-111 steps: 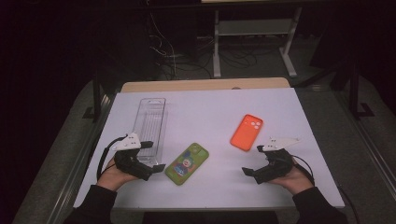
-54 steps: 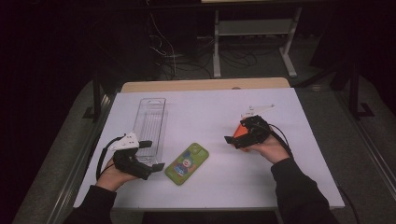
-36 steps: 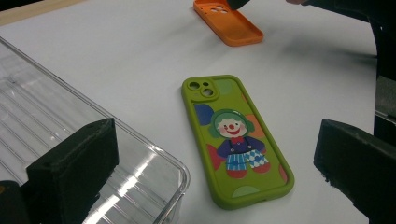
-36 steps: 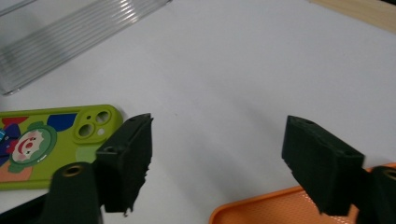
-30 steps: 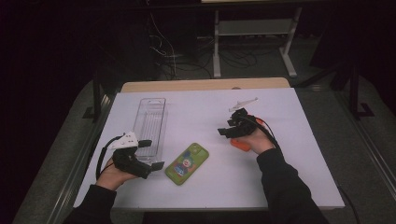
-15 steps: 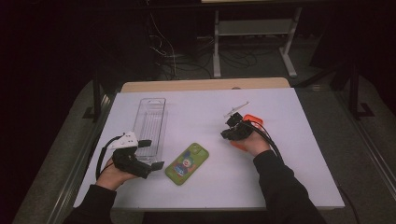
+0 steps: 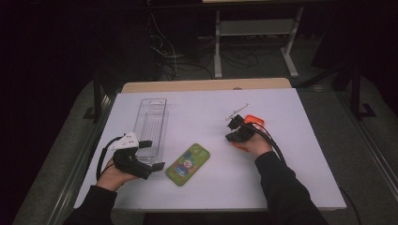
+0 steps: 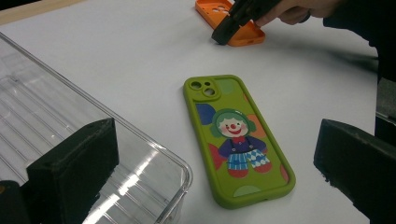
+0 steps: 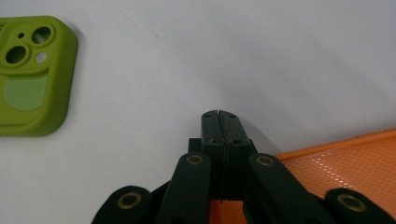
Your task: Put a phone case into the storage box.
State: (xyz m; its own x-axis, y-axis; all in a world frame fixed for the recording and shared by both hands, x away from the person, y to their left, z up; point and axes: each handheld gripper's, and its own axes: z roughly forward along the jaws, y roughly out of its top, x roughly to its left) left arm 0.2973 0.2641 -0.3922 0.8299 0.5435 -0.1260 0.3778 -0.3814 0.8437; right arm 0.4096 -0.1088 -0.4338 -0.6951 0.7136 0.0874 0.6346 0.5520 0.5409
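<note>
On orange case (image 9: pixel 345 163) edge: right gripper (image 9: pixel 219 116) jaws just closed, pressed together, nothing between

Bare table (image 7: pixel 291 183) ahead of my right gripper (image 7: pixel 233 136), passage free toward green case (image 7: pixel 188 164). Clear tray (image 7: pixel 151 124) blocks my left gripper (image 7: pixel 155 165) on far side; orange case (image 7: pixel 253 119) under right.

The matt rubbery green case (image 8: pixel 236 140), the orange case (image 8: pixel 232 21) and the glossy clear plastic tray (image 8: pixel 70 135) lie on smooth white paper (image 7: pixel 197 112).
</note>
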